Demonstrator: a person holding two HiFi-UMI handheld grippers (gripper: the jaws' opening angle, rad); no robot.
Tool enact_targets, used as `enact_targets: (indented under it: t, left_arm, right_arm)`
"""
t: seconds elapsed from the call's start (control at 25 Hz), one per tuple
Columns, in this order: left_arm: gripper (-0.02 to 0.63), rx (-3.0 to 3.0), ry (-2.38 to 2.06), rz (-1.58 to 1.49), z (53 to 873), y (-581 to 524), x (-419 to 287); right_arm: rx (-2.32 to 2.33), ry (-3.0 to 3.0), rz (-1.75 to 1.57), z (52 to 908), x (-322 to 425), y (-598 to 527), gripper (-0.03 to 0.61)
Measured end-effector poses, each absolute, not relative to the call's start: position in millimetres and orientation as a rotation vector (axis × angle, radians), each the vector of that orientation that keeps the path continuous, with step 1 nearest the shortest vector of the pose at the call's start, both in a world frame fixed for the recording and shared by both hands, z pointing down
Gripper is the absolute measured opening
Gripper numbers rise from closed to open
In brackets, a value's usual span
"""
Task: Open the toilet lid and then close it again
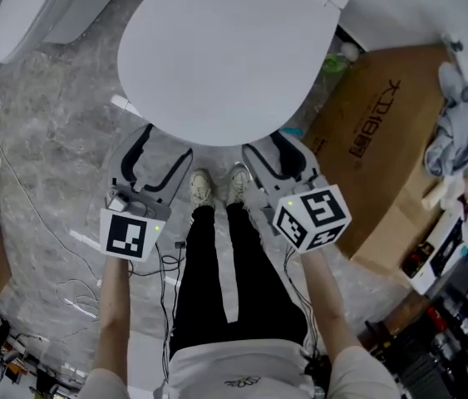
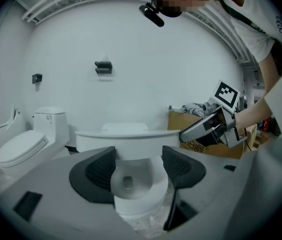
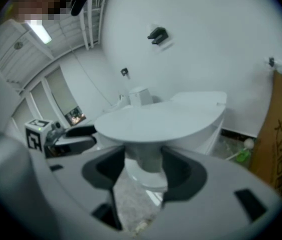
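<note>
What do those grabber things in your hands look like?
The left hand-held gripper and right hand-held gripper are grey, with black curved jaws, a white cube of black square markers and thin black cables. The sleeves are short and pale.

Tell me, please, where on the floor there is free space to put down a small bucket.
Free: the bare marble floor between the second toilet and the toilet lid. Lower left, loose cables lie across it. The right side is crowded: a cardboard box, a grey cloth and clutter.
</note>
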State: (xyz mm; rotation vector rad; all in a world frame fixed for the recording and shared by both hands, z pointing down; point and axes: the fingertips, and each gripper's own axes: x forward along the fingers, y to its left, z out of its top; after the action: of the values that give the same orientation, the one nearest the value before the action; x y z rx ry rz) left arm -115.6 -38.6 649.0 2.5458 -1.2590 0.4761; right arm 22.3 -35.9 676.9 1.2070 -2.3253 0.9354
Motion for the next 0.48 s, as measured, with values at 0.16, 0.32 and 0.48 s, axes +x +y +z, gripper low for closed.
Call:
enact_targets:
  t: [0.16, 0.32, 0.48]
  left_arm:
    - [0.302, 2.611, -1.274, 0.463, 615, -51, -111]
    - [0.302, 2.687, -1.306, 0.436, 580, -67, -103]
    - [0.302, 2.670, -1.323, 0.400, 559, -81, -93]
  right_arm:
    - [1.244, -2.412, 0.946, 641, 29, -52, 0.252]
    - [1.288, -2.473, 0.983, 611, 36, -66, 0.252]
    - [1.289, -2.476, 1.006, 596, 47, -77, 0.252]
